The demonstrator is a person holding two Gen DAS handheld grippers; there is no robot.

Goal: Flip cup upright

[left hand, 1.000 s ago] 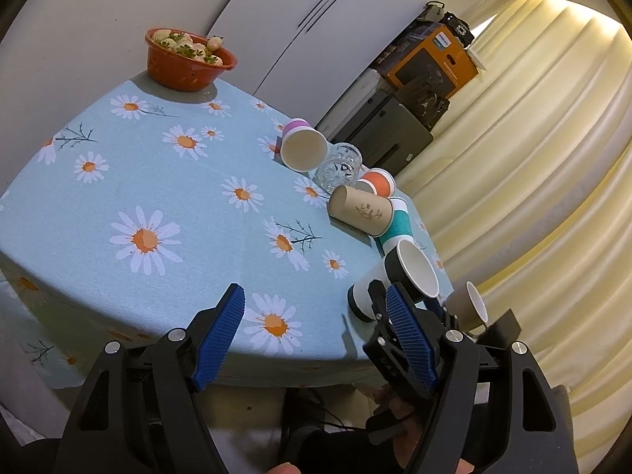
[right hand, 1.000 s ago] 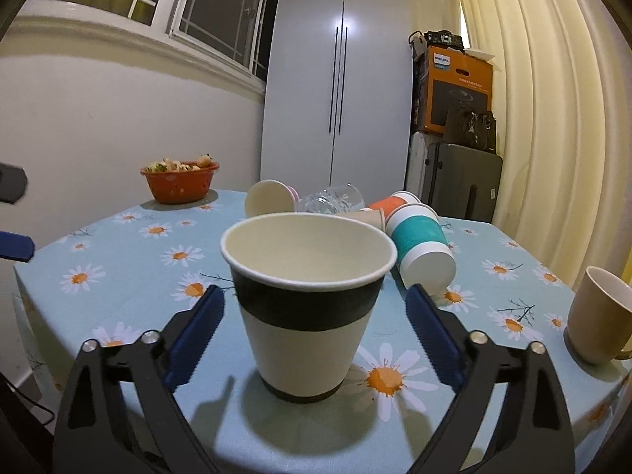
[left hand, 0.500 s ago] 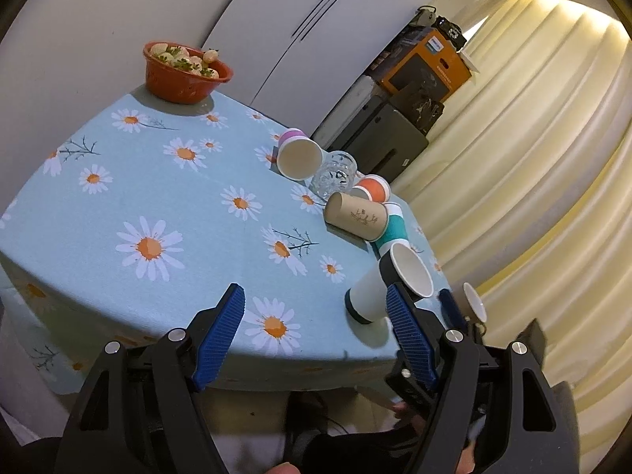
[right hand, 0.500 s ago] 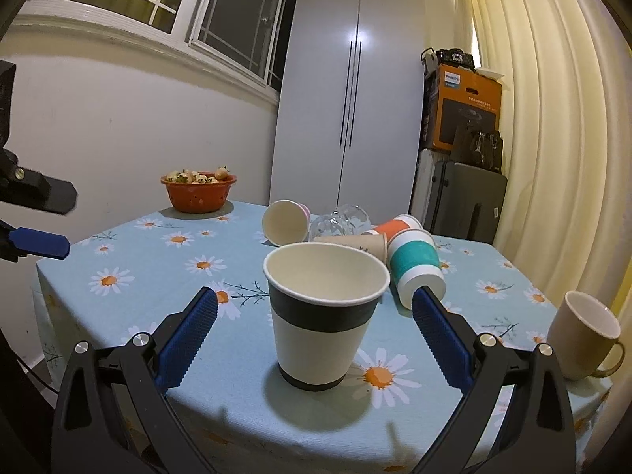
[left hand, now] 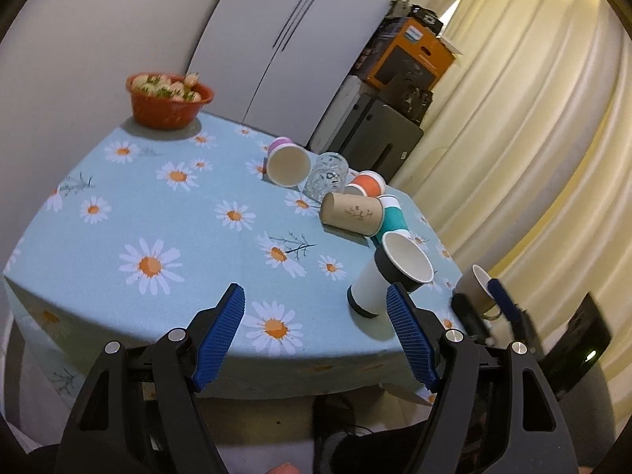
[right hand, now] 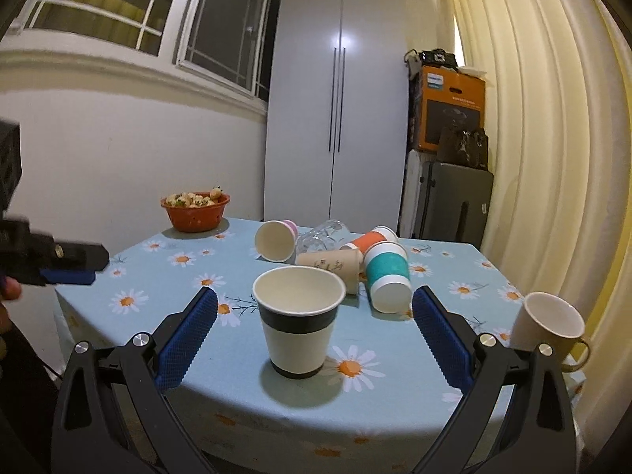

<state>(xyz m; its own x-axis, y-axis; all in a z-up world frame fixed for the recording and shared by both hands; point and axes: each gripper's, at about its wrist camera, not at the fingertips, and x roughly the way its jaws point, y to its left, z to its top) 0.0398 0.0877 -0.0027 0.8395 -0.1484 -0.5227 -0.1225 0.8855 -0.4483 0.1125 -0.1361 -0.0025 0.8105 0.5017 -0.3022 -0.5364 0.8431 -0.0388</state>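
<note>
A white paper cup with a black band (right hand: 299, 323) stands upright near the table's front edge; it also shows in the left wrist view (left hand: 389, 275). My right gripper (right hand: 314, 331) is open and empty, drawn back from the cup with its jaws wide on either side. My left gripper (left hand: 316, 335) is open and empty, above the table's near edge to the left of the cup. Behind the cup lie several cups on their sides: a teal one (right hand: 387, 278), a brown one (right hand: 330, 264), an orange one (right hand: 367, 239), a pink-based one (right hand: 275, 240).
A clear glass (right hand: 322, 233) lies among the cups. A beige mug (right hand: 547, 326) stands upright at the right edge. An orange bowl of food (right hand: 195, 211) sits at the far left corner. The daisy tablecloth (left hand: 177, 229) covers the table. Curtains hang on the right.
My right gripper has pulled back from the upright black-banded cup, which now looks smaller. My left gripper has shifted a little; the cup stays standing.
</note>
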